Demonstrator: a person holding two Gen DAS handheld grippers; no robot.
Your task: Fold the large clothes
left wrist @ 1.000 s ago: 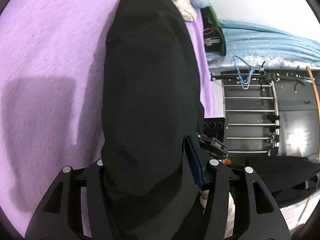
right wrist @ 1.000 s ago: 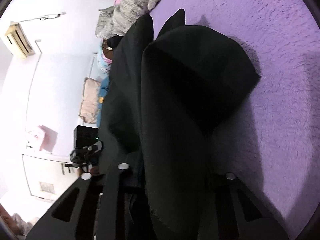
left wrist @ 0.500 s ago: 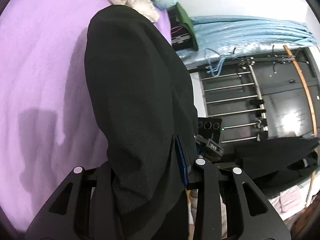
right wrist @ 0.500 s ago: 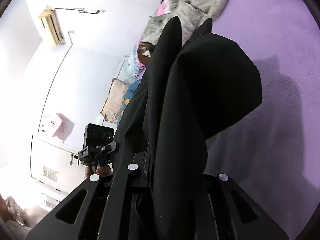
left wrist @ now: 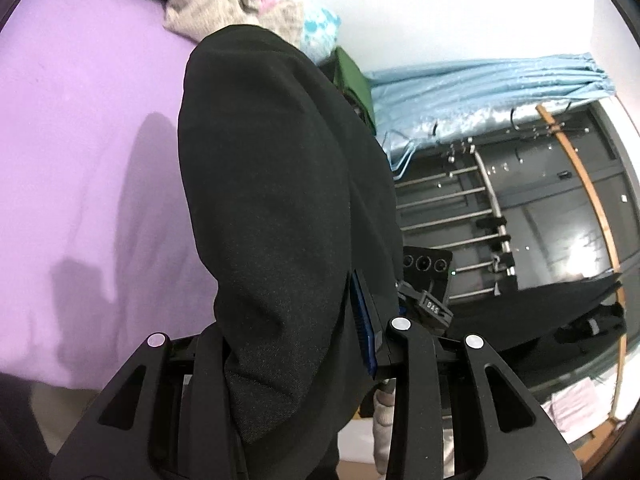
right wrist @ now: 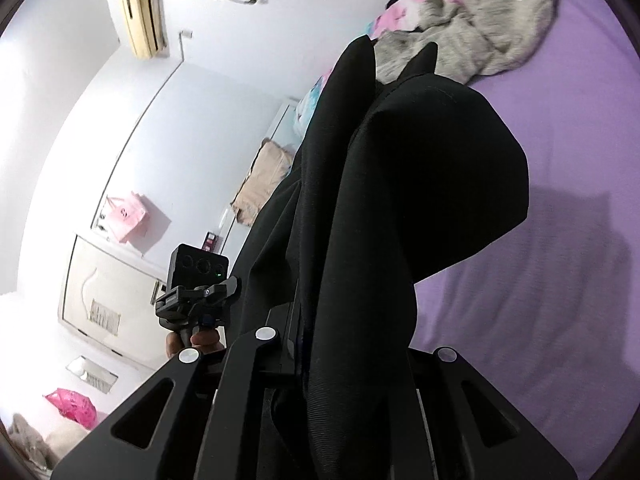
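A large black garment [left wrist: 276, 200] hangs lifted above the purple bed cover [left wrist: 80, 128]. My left gripper [left wrist: 296, 344] is shut on its edge, and the cloth drapes over the fingers and hides the tips. In the right wrist view the same black garment [right wrist: 400, 208] hangs in folds from my right gripper [right wrist: 344, 348], which is shut on it. The purple cover [right wrist: 540, 300] lies to the right below it. The other gripper [right wrist: 196, 288] shows at left, held by a hand.
A pile of grey and pink clothes [right wrist: 460, 28] lies at the far end of the bed, also in the left wrist view [left wrist: 236, 12]. A blue curtain [left wrist: 480, 88] and a dark metal rack [left wrist: 520, 208] stand right. White walls and a wardrobe [right wrist: 112, 288] are left.
Both grippers have risen and tilted up with the black garment. It now hangs clear of the bed, and more of the room and the clothes pile shows.
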